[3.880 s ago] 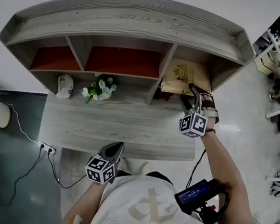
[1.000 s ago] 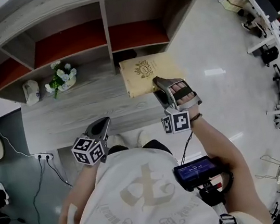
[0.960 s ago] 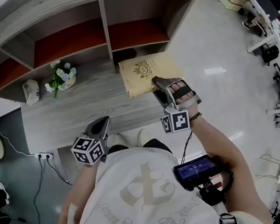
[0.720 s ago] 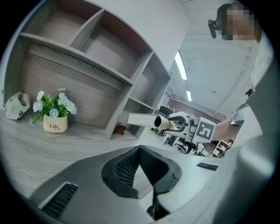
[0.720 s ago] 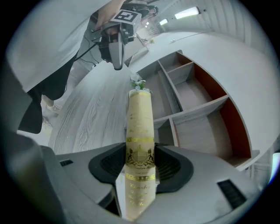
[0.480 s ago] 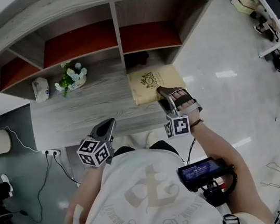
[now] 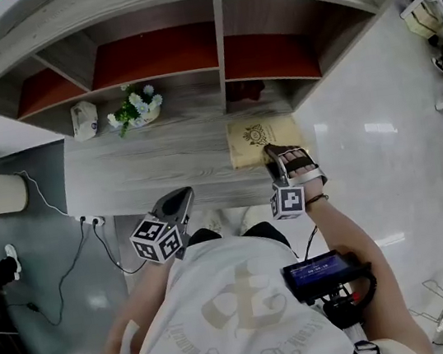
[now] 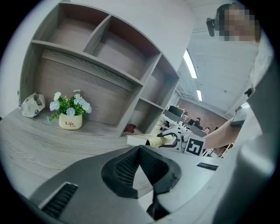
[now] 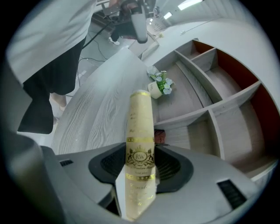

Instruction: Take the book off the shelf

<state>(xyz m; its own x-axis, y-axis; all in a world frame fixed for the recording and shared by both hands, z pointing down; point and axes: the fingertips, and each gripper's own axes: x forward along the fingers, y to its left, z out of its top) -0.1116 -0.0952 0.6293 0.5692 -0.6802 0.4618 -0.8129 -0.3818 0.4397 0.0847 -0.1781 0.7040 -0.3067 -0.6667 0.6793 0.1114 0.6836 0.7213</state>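
The shelf unit (image 7: pixel 177 4) stands in front of you along the back of the desk top (image 7: pixel 146 171). On that top, tucked under the unit's upper row of compartments, the flower pot (image 7: pixel 138 110) sits left of the upright divider (image 7: pixel 221 55), with a small pouch (image 7: pixel 84 119) near it on its left. Right of the divider, deep in the lower compartment, lies a small object (image 7: pixel 243 90). The book (image 7: pixel 255 137) is out in front of that compartment, at the right end of the top, its near edge between the jaws of your right gripper (image 7: pixel 271 151). Your left gripper (image 7: pixel 181 197) is at the top's near edge, well left of the book.
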